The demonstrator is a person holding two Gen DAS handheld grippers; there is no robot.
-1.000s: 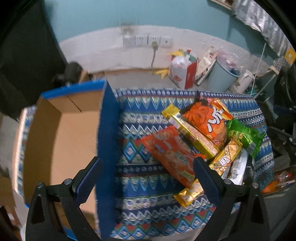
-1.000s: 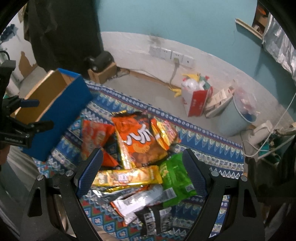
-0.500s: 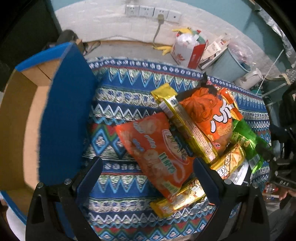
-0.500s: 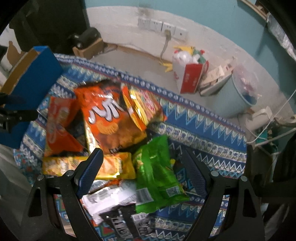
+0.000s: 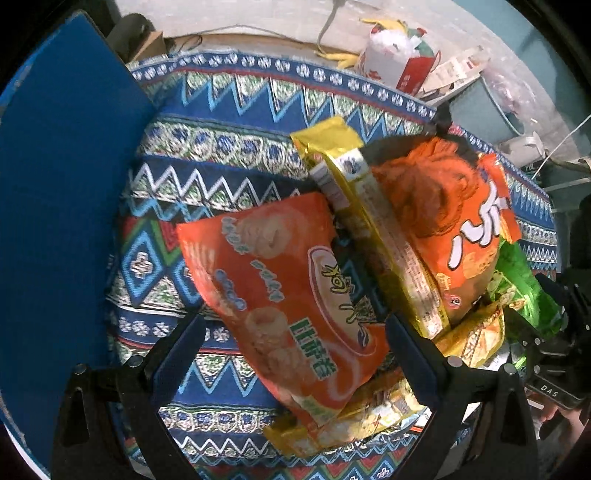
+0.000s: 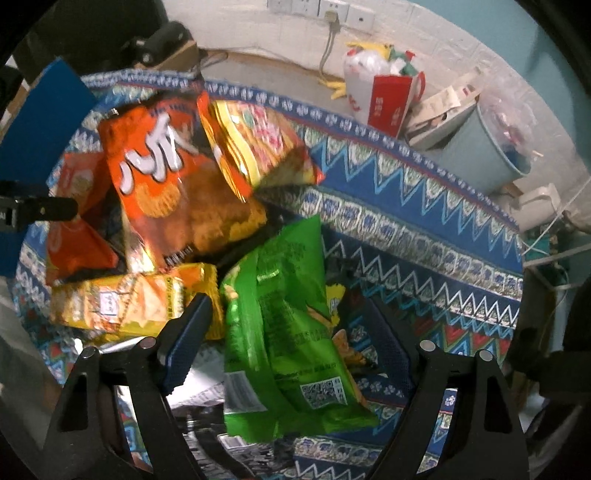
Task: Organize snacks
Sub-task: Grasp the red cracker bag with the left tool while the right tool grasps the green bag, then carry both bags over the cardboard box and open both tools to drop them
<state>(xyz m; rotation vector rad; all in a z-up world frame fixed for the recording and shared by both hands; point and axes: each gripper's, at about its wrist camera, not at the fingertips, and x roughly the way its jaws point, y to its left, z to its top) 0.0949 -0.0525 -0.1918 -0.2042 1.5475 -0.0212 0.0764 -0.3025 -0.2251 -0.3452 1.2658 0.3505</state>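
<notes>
A heap of snack packets lies on a patterned cloth point(image 5: 229, 147). My left gripper point(image 5: 295, 332) is open, its fingers on either side of an orange ring-snack bag point(image 5: 280, 295). Beside that bag lie a long yellow packet point(image 5: 373, 229) and a big orange chip bag point(image 5: 450, 214). My right gripper point(image 6: 291, 325) is open, straddling a green bag point(image 6: 284, 325). The right wrist view also shows the big orange chip bag point(image 6: 166, 177), a yellow-orange noodle packet point(image 6: 255, 144) and a yellow cracker packet point(image 6: 125, 302).
A blue cardboard box point(image 5: 55, 206) stands at the left edge of the cloth. Beyond the table are a red-and-white bag point(image 6: 384, 96), a blue-grey bin point(image 6: 484, 147) and wall sockets point(image 6: 321, 7). Silver and black packets point(image 6: 207, 391) lie under the green bag.
Both grippers have moved down and closer to the heap. The left one went from the box towards the orange ring-snack bag; the right one closed in on the green bag.
</notes>
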